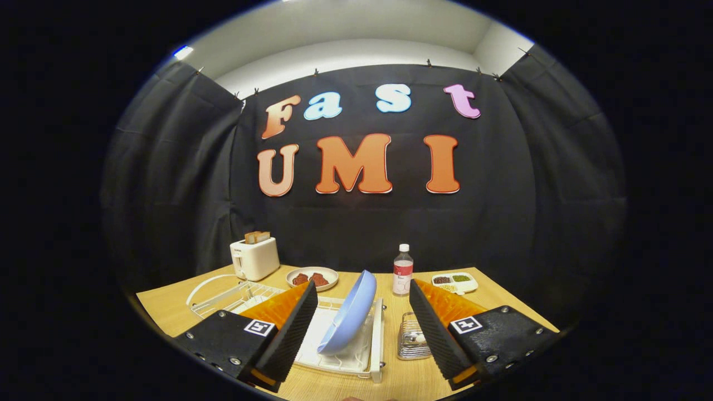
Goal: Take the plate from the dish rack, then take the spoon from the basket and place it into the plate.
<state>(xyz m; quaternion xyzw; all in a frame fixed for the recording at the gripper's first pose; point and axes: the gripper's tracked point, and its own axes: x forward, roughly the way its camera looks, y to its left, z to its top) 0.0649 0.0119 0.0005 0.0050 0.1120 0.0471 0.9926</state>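
Approaching pale blue round plate (350,312) tilted in white wire dish rack (376,340) | gripper (363,303) spread wide, empty | aiming for rim at 12 o'clock, squaring fingers across its edge

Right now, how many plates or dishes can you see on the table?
3: the blue plate tilted in the dish rack between the open gripper fingers; a round dish beside the toaster; a divided dish right of the bottle.

Gripper (363,328) fingers (289,334) spread wide apart, holding nothing.
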